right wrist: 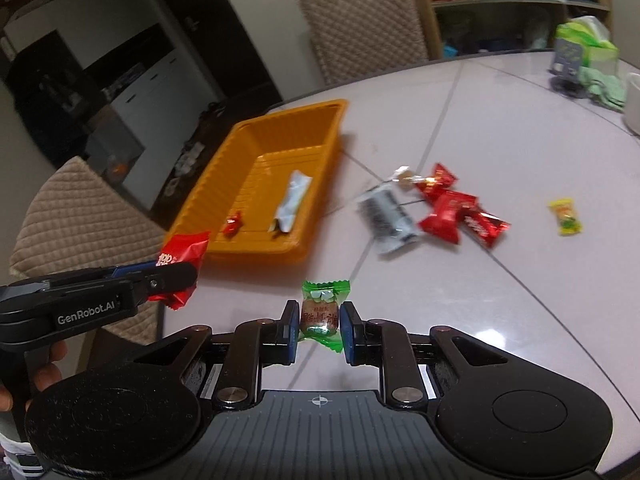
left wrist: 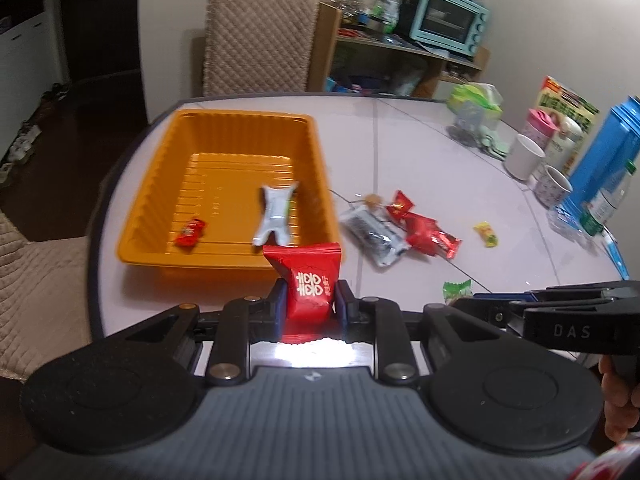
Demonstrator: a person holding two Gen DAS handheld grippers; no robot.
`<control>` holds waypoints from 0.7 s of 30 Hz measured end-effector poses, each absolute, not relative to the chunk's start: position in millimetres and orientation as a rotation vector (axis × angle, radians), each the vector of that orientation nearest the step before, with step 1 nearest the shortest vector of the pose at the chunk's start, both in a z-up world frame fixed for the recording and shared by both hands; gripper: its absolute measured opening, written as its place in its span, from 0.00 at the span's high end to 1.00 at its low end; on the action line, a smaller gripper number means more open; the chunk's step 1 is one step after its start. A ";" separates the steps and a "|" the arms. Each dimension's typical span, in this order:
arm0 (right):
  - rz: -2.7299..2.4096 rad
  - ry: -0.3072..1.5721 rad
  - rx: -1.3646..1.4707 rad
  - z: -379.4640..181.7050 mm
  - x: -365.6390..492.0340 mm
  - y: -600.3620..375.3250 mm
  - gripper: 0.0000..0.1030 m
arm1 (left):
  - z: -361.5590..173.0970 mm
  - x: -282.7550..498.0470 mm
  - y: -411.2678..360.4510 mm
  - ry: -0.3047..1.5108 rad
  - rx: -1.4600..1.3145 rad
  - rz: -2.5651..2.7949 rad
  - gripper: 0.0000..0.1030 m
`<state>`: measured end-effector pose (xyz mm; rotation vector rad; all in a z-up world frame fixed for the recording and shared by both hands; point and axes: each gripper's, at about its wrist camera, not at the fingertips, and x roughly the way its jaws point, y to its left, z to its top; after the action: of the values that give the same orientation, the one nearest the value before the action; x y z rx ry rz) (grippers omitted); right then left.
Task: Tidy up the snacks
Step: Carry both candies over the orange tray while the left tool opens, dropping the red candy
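Observation:
My left gripper is shut on a red snack packet, held just in front of the orange tray's near wall. The tray holds a silver packet and a small red candy. My right gripper is shut on a green-wrapped candy above the table's near edge; it shows at the right in the left wrist view. On the table to the right of the tray lie a black-and-white packet, red packets and a yellow candy.
Cups, a blue carton, bottles and a green tissue bag stand along the table's right side. Padded chairs stand behind the table and at its left. A shelf with a toaster oven is against the far wall.

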<state>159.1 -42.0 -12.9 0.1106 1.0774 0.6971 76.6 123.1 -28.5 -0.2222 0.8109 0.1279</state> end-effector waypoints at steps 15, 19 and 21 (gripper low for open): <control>0.804 1.057 0.099 -16.4 183.6 16.3 0.79 | -16.7 79.7 172.0 0.769 -0.229 0.238 0.78; 0.814 1.028 0.109 -15.9 197.6 30.3 0.79 | -16.0 89.6 182.5 0.755 -0.227 0.254 0.78; 0.817 1.018 0.117 -17.7 204.8 37.3 0.79 | -16.0 95.5 186.6 0.751 -0.223 0.259 0.78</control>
<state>204.8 37.3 -17.7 0.1174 1.0178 0.8167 95.5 186.6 -16.0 -0.2226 0.7511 0.2591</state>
